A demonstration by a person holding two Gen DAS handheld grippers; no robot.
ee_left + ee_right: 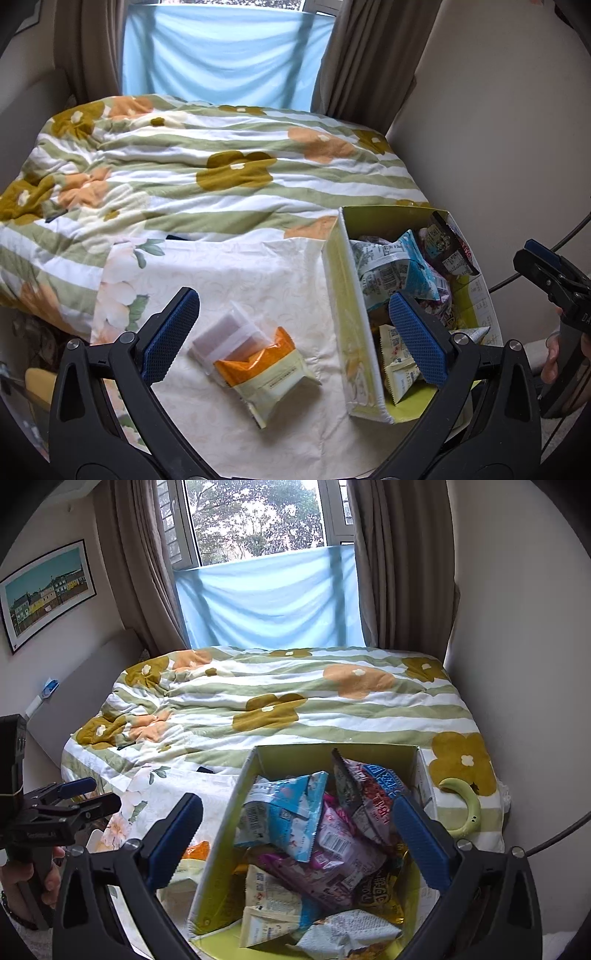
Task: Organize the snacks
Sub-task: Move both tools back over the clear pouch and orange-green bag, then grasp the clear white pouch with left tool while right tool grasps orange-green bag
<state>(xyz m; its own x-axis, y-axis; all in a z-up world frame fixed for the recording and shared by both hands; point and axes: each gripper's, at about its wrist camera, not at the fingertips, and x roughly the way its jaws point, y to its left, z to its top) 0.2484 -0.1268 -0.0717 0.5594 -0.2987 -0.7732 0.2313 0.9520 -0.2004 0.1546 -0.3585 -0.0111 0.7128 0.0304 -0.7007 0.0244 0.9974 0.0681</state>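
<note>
An orange and cream snack packet [266,369] lies on a pale floral cloth [258,266], on top of a clear-wrapped purplish packet [225,336]. My left gripper [295,336] is open and empty above them. To their right stands a yellow-green cardboard box [351,325] holding several snack packets. In the right wrist view my right gripper [299,845] is open and empty over the box [218,849], above a blue packet [284,812] and a pink one [343,845]. The orange packet [195,851] peeks out left of the box.
The cloth lies on a bed with a green-striped flowered quilt [207,173]. A pale green ring-shaped object [467,812] lies on the quilt right of the box. A wall is close on the right, with curtains and a window behind the bed.
</note>
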